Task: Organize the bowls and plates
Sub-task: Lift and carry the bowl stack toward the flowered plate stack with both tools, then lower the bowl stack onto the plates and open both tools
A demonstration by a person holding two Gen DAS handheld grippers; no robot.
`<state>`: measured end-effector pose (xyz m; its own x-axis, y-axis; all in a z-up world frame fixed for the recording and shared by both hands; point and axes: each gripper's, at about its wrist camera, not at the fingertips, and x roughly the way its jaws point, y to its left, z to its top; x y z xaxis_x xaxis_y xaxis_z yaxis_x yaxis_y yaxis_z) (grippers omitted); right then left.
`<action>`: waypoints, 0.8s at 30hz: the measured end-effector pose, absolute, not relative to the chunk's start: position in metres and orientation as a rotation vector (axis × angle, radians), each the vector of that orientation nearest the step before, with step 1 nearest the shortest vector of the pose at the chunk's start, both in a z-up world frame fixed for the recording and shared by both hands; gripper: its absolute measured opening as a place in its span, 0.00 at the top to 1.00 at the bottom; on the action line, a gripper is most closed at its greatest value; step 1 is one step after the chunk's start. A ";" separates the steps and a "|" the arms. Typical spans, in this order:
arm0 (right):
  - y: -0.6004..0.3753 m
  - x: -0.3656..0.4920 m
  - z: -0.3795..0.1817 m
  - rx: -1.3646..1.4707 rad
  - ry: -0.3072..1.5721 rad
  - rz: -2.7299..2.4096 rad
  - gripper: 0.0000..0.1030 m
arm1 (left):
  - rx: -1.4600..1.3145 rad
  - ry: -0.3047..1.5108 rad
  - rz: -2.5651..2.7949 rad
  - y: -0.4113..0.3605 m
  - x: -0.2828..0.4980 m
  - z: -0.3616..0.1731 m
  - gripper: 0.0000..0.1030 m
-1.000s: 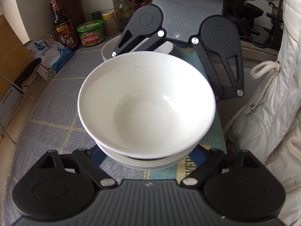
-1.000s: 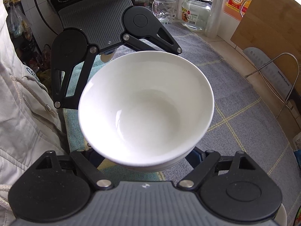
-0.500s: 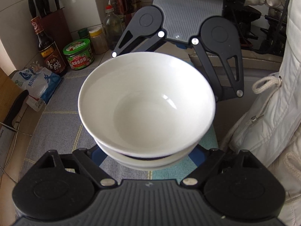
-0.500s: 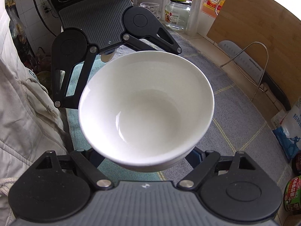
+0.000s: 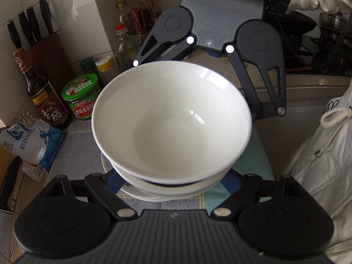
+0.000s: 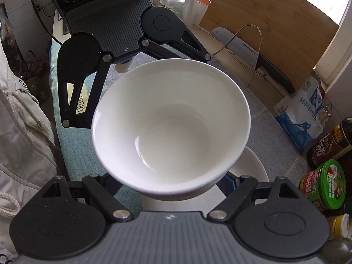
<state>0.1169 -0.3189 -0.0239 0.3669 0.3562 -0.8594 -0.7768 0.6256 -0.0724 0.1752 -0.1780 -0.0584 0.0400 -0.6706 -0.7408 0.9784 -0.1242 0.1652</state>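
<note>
**2 grippers carry a stack of white bowls above a plate on a kitchen counter**

A stack of white bowls [image 5: 171,121] fills the middle of both wrist views. At least 2 bowls are nested: a second rim shows just under the top one. The top bowl is empty, upright and glossy inside.

The left gripper [image 5: 171,182] and the right gripper [image 6: 173,189] face each other across the stack, from opposite sides. In each view the near gripper's 2 blue-tipped fingers [image 5: 114,180] reach up against the lower bowl's sides, with the jaws partly spread and closed on the stack. The fingertips themselves are hidden under the rim, so the exact contact cannot be seen.

The stack is held in the air above the grey checked mat [image 6: 270,118] covering the counter. Directly below it lies a white plate [image 6: 253,167], peeking out past the bowls' edge.

Along one side of the counter stand a green-lidded jar [image 5: 81,96], a dark sauce bottle [image 5: 44,96], a knife block [image 5: 44,50] against the tiled wall, and a blue-and-white bag [image 5: 28,143]. The right wrist view shows a wooden cutting board [image 6: 270,30] leaning upright, with a cleaver [image 6: 242,46] in a wire stand before it.

A person's cream jacket [image 5: 325,154] with a drawstring fills the edge of each view.
</note>
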 end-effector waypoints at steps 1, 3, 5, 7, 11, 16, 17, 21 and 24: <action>-0.324 0.119 -0.025 -0.522 0.936 0.767 0.12 | 0.822 0.494 -1.512 -0.183 0.176 -0.060 0.14; -0.333 0.121 -0.029 -0.518 0.944 0.761 0.12 | 0.824 0.495 -1.513 -0.193 0.179 -0.063 0.14; -0.341 0.125 -0.034 -0.514 0.952 0.755 0.12 | 0.826 0.499 -1.513 -0.201 0.183 -0.067 0.14; -0.350 0.125 -0.037 -0.508 0.957 0.749 0.12 | 0.824 0.507 -1.513 -0.208 0.187 -0.070 0.14; -0.361 0.129 -0.043 -0.492 0.970 0.744 0.13 | 0.822 0.523 -1.511 -0.216 0.193 -0.076 0.14; -0.370 0.133 -0.049 -0.474 0.982 0.738 0.13 | 0.821 0.536 -1.508 -0.224 0.198 -0.081 0.14; -0.371 0.135 -0.051 -0.471 0.985 0.738 0.13 | 0.821 0.538 -1.509 -0.225 0.199 -0.081 0.14; -0.375 0.138 -0.054 -0.462 0.995 0.735 0.14 | 0.810 0.551 -1.510 -0.227 0.202 -0.084 0.14; -0.377 0.140 -0.057 -0.449 1.006 0.735 0.14 | 0.810 0.563 -1.511 -0.228 0.204 -0.086 0.14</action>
